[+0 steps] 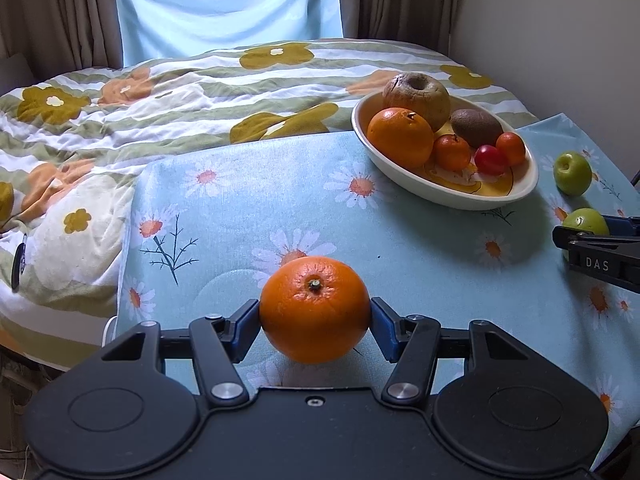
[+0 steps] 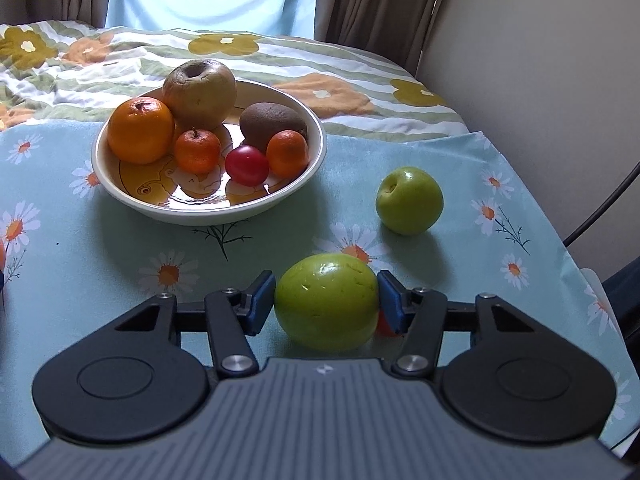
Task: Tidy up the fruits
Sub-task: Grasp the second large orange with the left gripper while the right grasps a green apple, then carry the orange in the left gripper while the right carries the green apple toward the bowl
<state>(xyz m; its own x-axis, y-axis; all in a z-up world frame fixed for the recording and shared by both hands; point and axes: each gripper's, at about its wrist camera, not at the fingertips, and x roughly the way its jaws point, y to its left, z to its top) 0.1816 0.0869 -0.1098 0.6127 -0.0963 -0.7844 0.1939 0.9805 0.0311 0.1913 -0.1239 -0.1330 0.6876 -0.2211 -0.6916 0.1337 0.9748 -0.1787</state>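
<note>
Daylight enters through the pale blue curtain (image 1: 228,4) at the far side and is diffuse; both views are moderately bright. Soft shadows fall toward the camera beneath the bowl (image 2: 208,212) and the loose green apple (image 2: 409,200). Small glare spots show on the held green apple (image 2: 326,300) and the bowl's glazed inside. Focus is sharp at centre. Fisheye bending curves the edges, and the corners darken to black.

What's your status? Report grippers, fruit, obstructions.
Left gripper shut on orange. Right gripper shut on green apple. Second apple loose beside bowl. Path clear.
</note>
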